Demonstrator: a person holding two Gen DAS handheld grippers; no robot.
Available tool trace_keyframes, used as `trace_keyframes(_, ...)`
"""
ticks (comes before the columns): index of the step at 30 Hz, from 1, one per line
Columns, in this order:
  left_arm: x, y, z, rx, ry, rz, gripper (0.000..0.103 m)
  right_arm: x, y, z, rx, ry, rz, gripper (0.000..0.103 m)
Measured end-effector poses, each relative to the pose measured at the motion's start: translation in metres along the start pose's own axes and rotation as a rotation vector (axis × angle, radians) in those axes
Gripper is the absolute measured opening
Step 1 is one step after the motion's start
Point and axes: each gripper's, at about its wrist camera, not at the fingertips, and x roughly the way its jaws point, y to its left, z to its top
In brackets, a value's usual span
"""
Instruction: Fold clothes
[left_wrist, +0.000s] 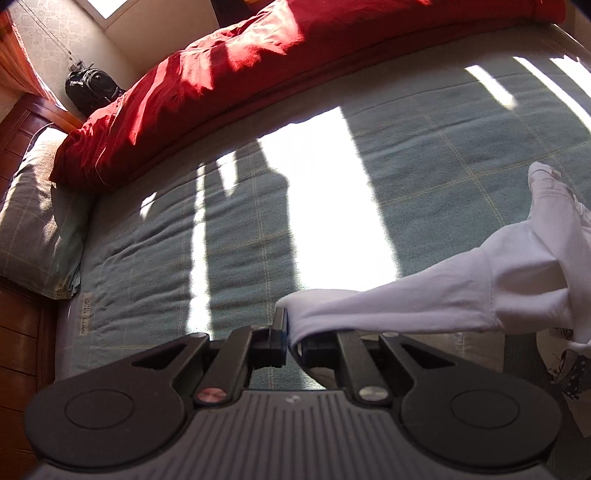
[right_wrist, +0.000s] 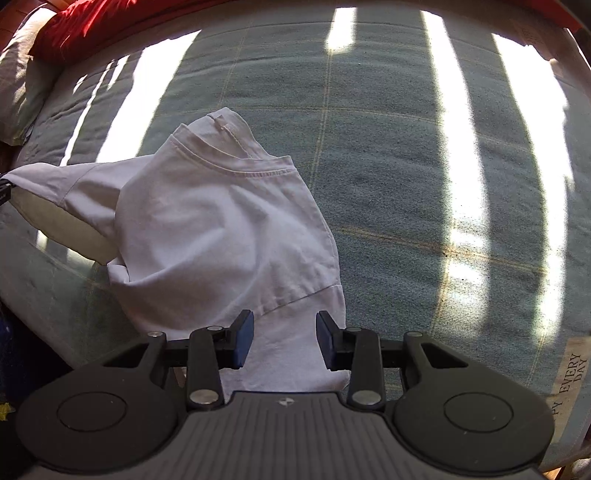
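Note:
A white T-shirt (right_wrist: 221, 221) lies bunched on the blue-green checked bedspread (right_wrist: 406, 184), collar toward the far side. One sleeve (left_wrist: 369, 310) is drawn out taut to the left, and my left gripper (left_wrist: 291, 332) is shut on its tip, a little above the bed. That gripper's tip shows at the left edge of the right wrist view (right_wrist: 3, 192). My right gripper (right_wrist: 284, 341) stands open just over the shirt's near part, white cloth showing below the gap between its blue pads (right_wrist: 243, 339), which press on nothing.
A red duvet (left_wrist: 221, 92) is piled along the far side of the bed, with a pillow (left_wrist: 37, 214) at the left by the wooden headboard (left_wrist: 14, 147). A black backpack (left_wrist: 88, 88) stands in the corner. Bright sun stripes cross the bedspread (left_wrist: 369, 184).

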Motion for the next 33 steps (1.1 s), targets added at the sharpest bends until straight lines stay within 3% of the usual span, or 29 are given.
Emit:
trace_keyframes(4, 0.006, -0.008, -0.006, 0.023, 0.041, -0.018, 0.017, 0.019, -0.009, 0.0, 0.008, 0.029, -0.006, 0.041)
trace_keyframes(8, 0.007, -0.012, -0.016, 0.029, 0.085, -0.042, 0.032, 0.037, -0.024, -0.003, 0.013, 0.049, -0.003, 0.045)
trace_keyframes(13, 0.005, -0.015, -0.026, 0.018, 0.133, -0.072, 0.033, 0.067, -0.051, -0.002, 0.059, 0.07, 0.043, 0.045)
trace_keyframes(20, 0.001, -0.038, -0.025, 0.056, 0.156, -0.11, 0.033, 0.105, -0.075, -0.005, 0.1, 0.088, 0.16, 0.05)
trace_keyframes(23, 0.002, -0.052, -0.022, 0.084, 0.161, -0.134, 0.033, 0.109, -0.089, -0.005, 0.144, 0.084, 0.262, 0.056)
trace_keyframes(27, 0.005, -0.07, -0.014, 0.111, 0.16, -0.165, 0.033, 0.109, -0.096, 0.0, 0.151, 0.07, 0.381, 0.055)
trace_keyframes(30, 0.003, -0.081, -0.007, 0.132, 0.15, -0.188, 0.033, 0.106, -0.092, 0.005, 0.116, 0.058, 0.412, 0.049)
trace_keyframes(33, 0.002, -0.089, -0.001, 0.145, 0.151, -0.204, 0.033, 0.105, -0.087, 0.007, 0.072, 0.071, 0.364, 0.027)
